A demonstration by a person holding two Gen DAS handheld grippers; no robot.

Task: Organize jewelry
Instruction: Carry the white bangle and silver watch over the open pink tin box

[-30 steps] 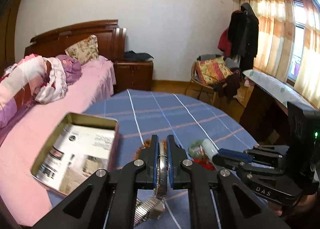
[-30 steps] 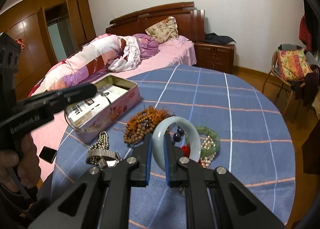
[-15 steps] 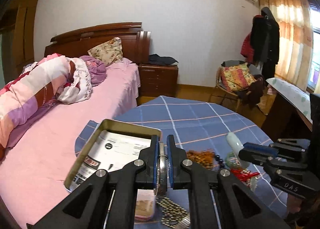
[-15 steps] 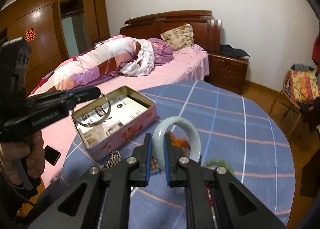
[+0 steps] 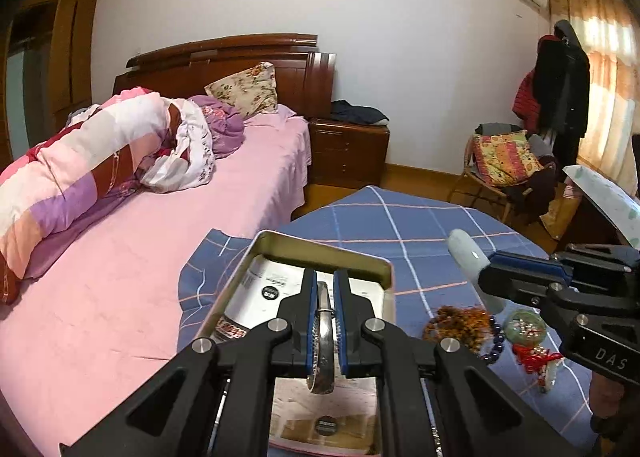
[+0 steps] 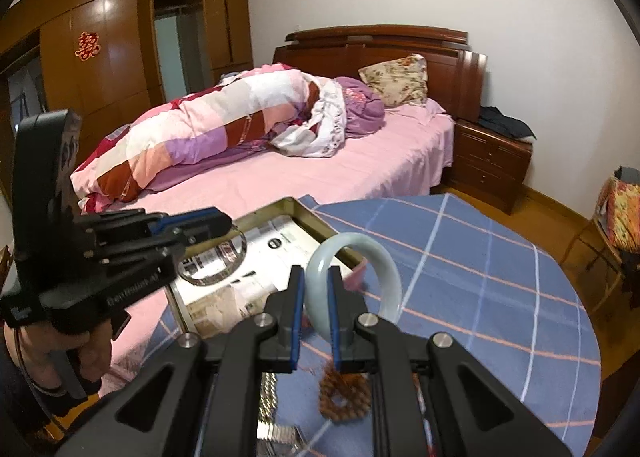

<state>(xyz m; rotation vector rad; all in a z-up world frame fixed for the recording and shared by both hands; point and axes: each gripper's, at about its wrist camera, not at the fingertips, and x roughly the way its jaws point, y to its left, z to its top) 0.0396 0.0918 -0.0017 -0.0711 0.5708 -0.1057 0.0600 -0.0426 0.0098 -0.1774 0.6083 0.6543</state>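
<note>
**Both bangles carried up to the tin**

The open tin (image 5: 320, 257) on the blue checked counter (image 5: 420, 225) is the landmark here. A second ago both grippers worked over the heap of jewelry to the right of the tin; now they have swung across toward it, and that shift is the main change.

The left gripper (image 5: 325, 321) has its fingers (image 5: 309, 321) clamped on a thin silver bangle (image 5: 322, 341), held edge-on. It now hangs directly above the tin's paper-lined interior, where earlier it was over the counter beside the tin. From the right wrist view the same bangle (image 6: 214, 257) shows as a ring dangling just over the tin's floor.

The right gripper (image 6: 316, 309) has its fingers (image 6: 297, 309) closed on a pale jade bangle (image 6: 356, 273), which stands upright above the tin's near right corner, not yet inside its walls. It has risen clear of the counter since the earlier frames.

Left behind on the counter, to the right of the tin, are the brown bead string (image 5: 460, 327), a green bangle holding small beads (image 5: 524, 327), a red knotted charm (image 5: 536, 357) and dark beads (image 5: 496, 341). A metal watch band (image 6: 272, 409) lies near the tin's front corner.

My reading: the silver bangle is placed for release and should drop cleanly into the tin. The jade bangle needs a further move leftward over the rim; being hard stone, it would better be lowered than dropped.
</note>
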